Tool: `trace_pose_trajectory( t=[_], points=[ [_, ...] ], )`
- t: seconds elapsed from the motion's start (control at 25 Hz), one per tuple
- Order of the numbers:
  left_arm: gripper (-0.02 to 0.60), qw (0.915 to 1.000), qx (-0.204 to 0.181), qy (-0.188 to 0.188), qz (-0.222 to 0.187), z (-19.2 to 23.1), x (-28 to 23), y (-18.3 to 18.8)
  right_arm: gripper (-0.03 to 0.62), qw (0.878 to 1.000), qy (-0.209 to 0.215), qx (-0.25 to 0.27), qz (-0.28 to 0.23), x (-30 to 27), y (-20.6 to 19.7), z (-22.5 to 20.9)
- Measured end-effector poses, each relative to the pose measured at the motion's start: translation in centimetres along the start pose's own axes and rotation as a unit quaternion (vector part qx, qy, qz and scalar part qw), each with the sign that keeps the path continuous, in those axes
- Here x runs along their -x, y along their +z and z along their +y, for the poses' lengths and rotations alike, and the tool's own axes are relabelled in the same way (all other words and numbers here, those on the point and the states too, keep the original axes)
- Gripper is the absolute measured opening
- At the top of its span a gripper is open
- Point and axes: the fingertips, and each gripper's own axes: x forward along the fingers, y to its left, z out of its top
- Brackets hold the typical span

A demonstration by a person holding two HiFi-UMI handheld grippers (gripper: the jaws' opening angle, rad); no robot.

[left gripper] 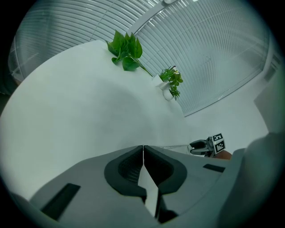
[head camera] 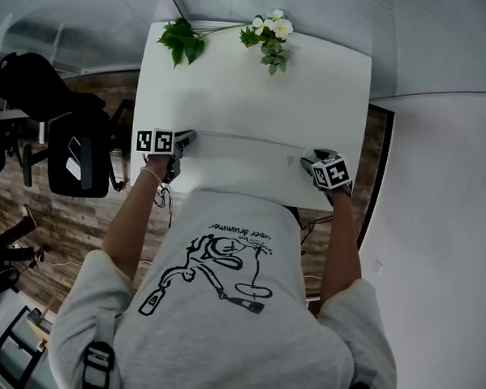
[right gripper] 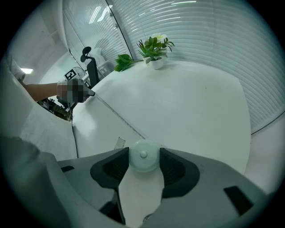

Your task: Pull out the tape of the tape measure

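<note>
While the round, pale case of the tape measure (right gripper: 143,156) sits pinched between the jaws of the right gripper (head camera: 312,161), which stand fairly wide around it at the near right corner of the table (head camera: 256,93), its tape (head camera: 246,138) is drawn out in a thin straight line along the near edge. The tape's far end meets the tip of the left gripper (left gripper: 143,149) at the near left corner, whose jaws are closed together on it. A small white pot (right gripper: 156,64) at the far edge holds green leaves and white flowers, and a thin stem runs from it to a leafy sprig (head camera: 182,38) toward the far left corner. The person's shirt (head camera: 237,311) carries a drawn figure and a line of print that, seen upside down, seems to read "super drummer".
</note>
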Motion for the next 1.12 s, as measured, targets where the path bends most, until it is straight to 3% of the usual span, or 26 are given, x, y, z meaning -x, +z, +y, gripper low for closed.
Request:
trace_pose_trajectory(
  t=[1.12],
  points=[
    [0.048, 0.9989, -0.023, 0.031, -0.026, 0.3, 1.7, -0.3, 0.242, 0.999, -0.036, 0.011, -0.030, 1.6, 0.4, -0.1]
  ],
)
